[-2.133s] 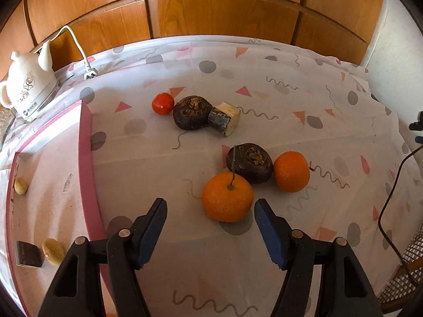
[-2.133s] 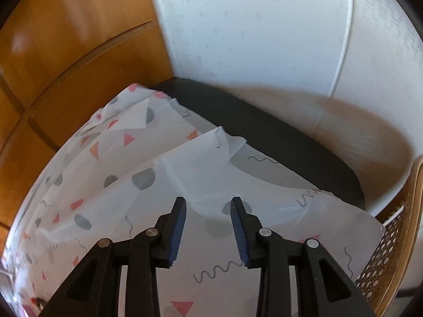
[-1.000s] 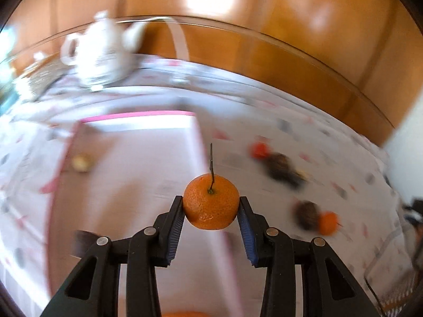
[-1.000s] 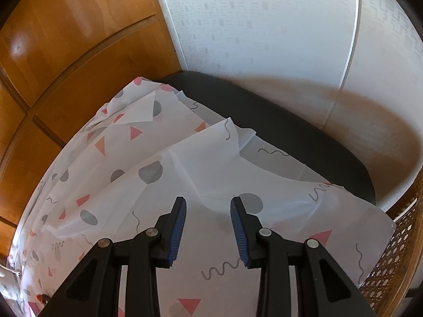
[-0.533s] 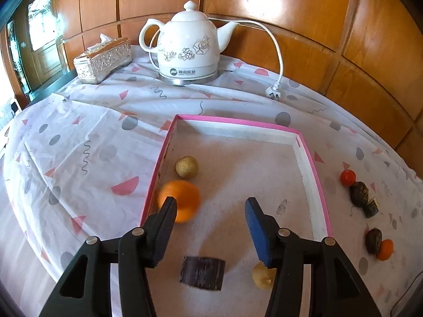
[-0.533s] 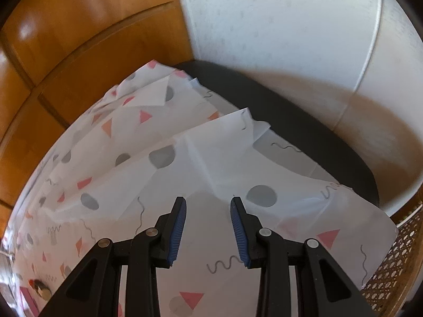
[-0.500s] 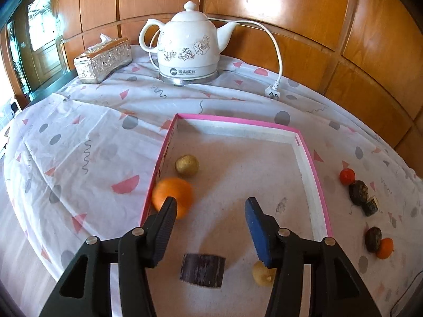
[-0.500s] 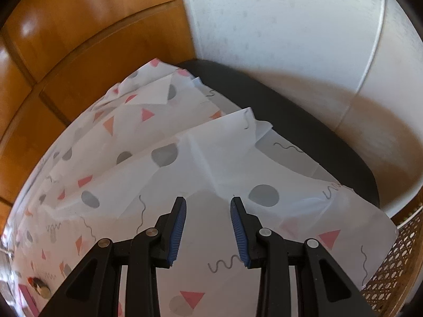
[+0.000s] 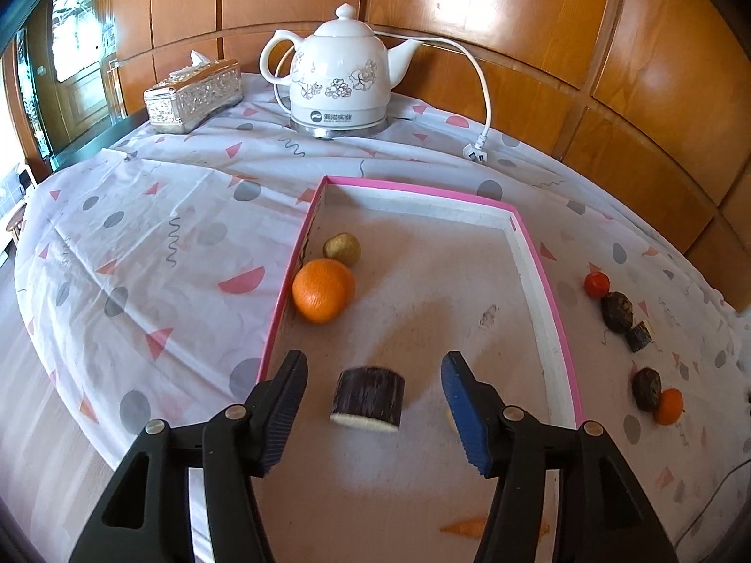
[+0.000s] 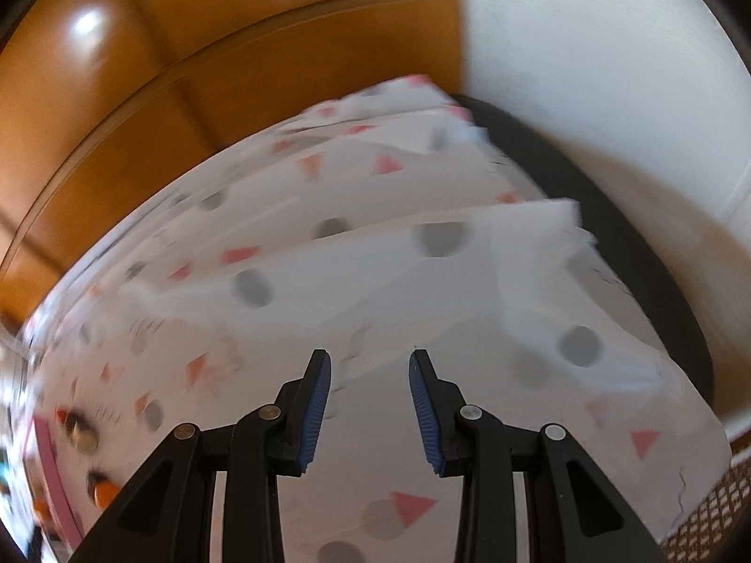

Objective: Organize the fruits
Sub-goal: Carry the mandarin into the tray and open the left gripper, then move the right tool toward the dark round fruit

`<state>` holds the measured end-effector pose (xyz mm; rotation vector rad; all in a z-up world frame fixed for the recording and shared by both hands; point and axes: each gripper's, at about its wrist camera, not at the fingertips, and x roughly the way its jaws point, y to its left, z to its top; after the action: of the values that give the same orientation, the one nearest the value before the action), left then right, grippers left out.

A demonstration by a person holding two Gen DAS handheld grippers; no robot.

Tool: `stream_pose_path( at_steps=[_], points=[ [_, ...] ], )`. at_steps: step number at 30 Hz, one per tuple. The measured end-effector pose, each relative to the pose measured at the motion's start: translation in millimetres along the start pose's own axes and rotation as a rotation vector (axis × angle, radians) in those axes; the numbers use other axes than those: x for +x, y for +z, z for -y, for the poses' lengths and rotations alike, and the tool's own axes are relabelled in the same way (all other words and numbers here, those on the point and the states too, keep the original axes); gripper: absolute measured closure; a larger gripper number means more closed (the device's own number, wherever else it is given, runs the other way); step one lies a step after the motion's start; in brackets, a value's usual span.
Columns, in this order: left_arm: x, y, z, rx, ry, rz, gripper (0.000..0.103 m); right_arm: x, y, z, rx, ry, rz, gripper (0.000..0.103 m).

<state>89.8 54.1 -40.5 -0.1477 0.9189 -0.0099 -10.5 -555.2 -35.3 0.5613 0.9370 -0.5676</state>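
Over the pink tray, left fingers gape empty; right fingers parted, empty.

An orange rests in the pink-rimmed tray against its left wall, touching a small tan fruit. A dark cut piece lies nearer. More fruits sit on the tabletop.

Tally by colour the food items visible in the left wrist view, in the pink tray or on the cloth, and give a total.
Orange: 2
Red: 1
Dark brown: 4
Yellowish tan: 1
Total: 8
Two more bits by the hand-held gripper are too hidden to count.
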Motion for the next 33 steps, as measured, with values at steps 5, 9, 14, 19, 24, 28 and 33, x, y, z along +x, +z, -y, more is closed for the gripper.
stream_pose_path(
  at_steps=[5,9,14,19,24,28,33],
  points=[
    [-7.4,-7.2,-5.0,-0.006,-0.002,0.000,0.043,-2.3,-7.0,-31.6,-0.136,0.085,-0.001,0.068],
    [-12.9,-11.6,-7.0,0.001,-0.003,0.006,0.043,-3.4,-16.2,-58.7,-0.243,0.164,-0.019,0.068],
    [-18.6,-16.6,-8.8,0.008,-0.004,0.007,0.043,-4.5,-32.3,-95.1,-0.388,0.249,-0.048,0.068],
    [-23.6,-21.8,-11.1,0.011,-0.008,0.006,0.043,-3.0,-52.1,-125.6,-0.512,0.297,-0.086,0.068],
    [-27.2,-27.0,-13.4,0.014,-0.012,0.000,0.043,-3.4,-67.4,-148.3,-0.587,0.334,-0.121,0.068],
    [-30.8,-30.5,-16.7,0.005,-0.014,0.001,0.043,-2.0,-75.7,-166.4,-0.623,0.359,-0.144,0.068],
    [-36.3,-32.0,-22.4,-0.013,-0.016,0.007,0.043,-1.1,-90.6,-200.0,-0.682,0.395,-0.161,0.068]
  ],
)
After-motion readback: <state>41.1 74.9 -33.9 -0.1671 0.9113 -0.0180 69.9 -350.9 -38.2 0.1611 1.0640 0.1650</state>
